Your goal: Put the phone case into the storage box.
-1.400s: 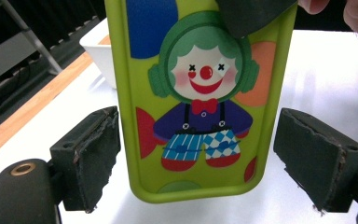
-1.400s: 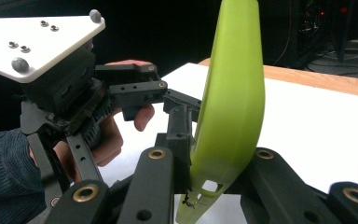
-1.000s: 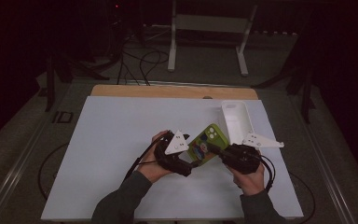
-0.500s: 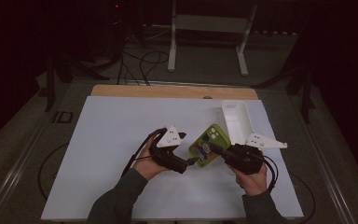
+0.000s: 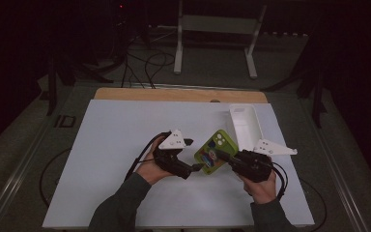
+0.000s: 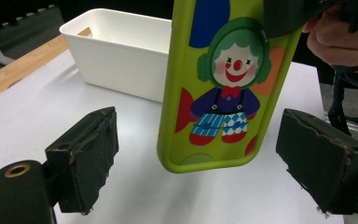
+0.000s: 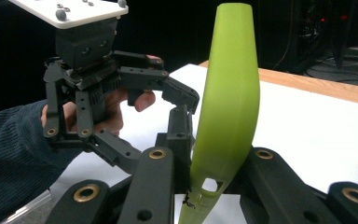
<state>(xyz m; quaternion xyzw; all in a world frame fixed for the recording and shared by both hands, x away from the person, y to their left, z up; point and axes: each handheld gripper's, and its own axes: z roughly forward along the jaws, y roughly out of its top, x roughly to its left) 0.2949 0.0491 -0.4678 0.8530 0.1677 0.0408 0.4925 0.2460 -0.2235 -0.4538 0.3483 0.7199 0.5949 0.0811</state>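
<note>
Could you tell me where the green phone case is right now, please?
In the high view the green phone case sits right of the table's centre, clamped by the right gripper, between the left gripper's open fingers, near the white bin.

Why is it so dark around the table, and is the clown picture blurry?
High view: light falls on the white table; the room behind is nearly black. Left gripper view: the green clown phone case looks bright and sharp, casting a soft shadow.

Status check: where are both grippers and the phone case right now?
Right gripper shut on green phone case, holding it above the table. Left gripper open, jaws either side of the case's lower end, not touching. White bin behind, clear of the work.
</note>
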